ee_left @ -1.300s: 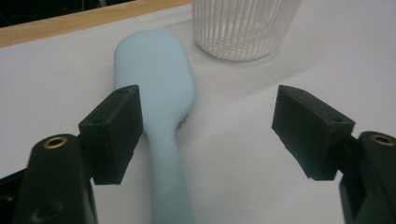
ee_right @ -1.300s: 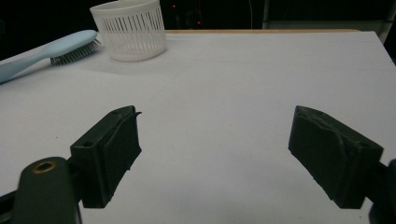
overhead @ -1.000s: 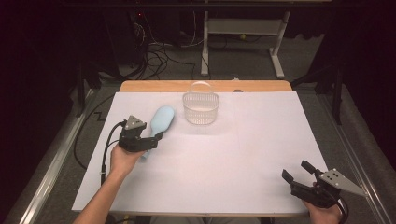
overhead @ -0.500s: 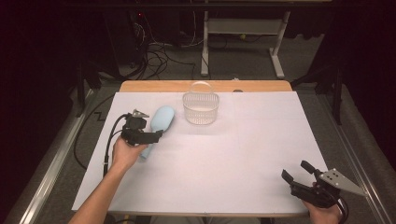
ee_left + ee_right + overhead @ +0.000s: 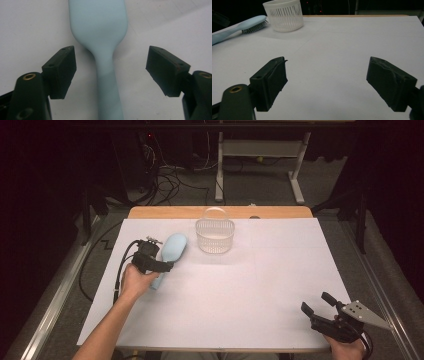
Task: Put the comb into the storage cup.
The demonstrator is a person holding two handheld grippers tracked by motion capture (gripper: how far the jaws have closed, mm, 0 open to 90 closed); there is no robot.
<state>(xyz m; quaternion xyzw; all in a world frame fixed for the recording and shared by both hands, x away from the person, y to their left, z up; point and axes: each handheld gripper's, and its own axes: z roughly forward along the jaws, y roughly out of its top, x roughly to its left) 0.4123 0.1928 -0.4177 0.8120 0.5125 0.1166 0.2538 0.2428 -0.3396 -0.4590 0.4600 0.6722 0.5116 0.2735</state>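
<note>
Toward the white table's (image 5: pixel 280 285) left edge, the blue brush (image 5: pixel 170 254) lies handle-first between the left gripper's (image 5: pixel 110 72) spread jaws, its long axis running straight ahead, untouched.

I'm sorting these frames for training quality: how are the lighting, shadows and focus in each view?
High view: the white table sheet is evenly lit, the surrounding floor falls into darkness. Left gripper view: the pale blue plastic hairbrush is close and slightly soft, with a faint shadow across its handle. Right gripper view: the white slotted plastic basket is sharp, the background black, the near claw pads dim.
</note>
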